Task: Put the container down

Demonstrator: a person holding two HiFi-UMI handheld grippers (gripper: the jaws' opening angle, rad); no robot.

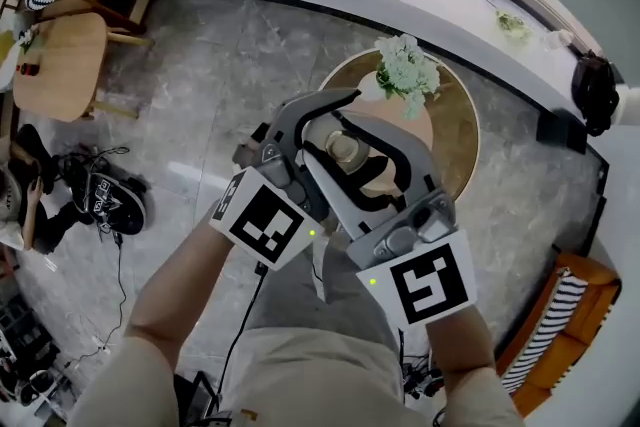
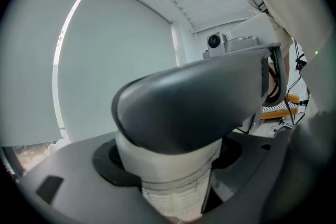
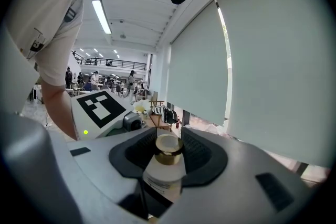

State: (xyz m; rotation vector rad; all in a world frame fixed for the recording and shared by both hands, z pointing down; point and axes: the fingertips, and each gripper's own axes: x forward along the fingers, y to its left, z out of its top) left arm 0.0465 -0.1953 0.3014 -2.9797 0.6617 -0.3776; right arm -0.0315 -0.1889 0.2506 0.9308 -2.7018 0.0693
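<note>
**Container held off the tabletop by both tongs**

Grey veined stone floor point(image 1: 230, 85) fills the head view. At centre right is a round wooden tabletop point(image 1: 458, 130) carrying a bunch of pale green-white flowers point(image 1: 405, 70). Above it the two matte grey tongs meet, each with a cube of black-and-white square markers point(image 1: 430, 283) that bear no words.

The right tongs point(image 3: 168, 152) are clamped wide on the container point(image 3: 164, 168), a small white bottle lying along the jaws at frame centre, ribbed black pads against its sides. Only the right gripper view shows its shiny gold collar and open mouth. Its label carries fine print too small to read.

The left tongs point(image 2: 168, 165) also grip the white body, low in that frame, and a smooth, rounded dark grey bar point(image 2: 194, 102) crosses over it. In the head view the container is only a pale ring between the crossed jaws, clear of the tabletop.
</note>
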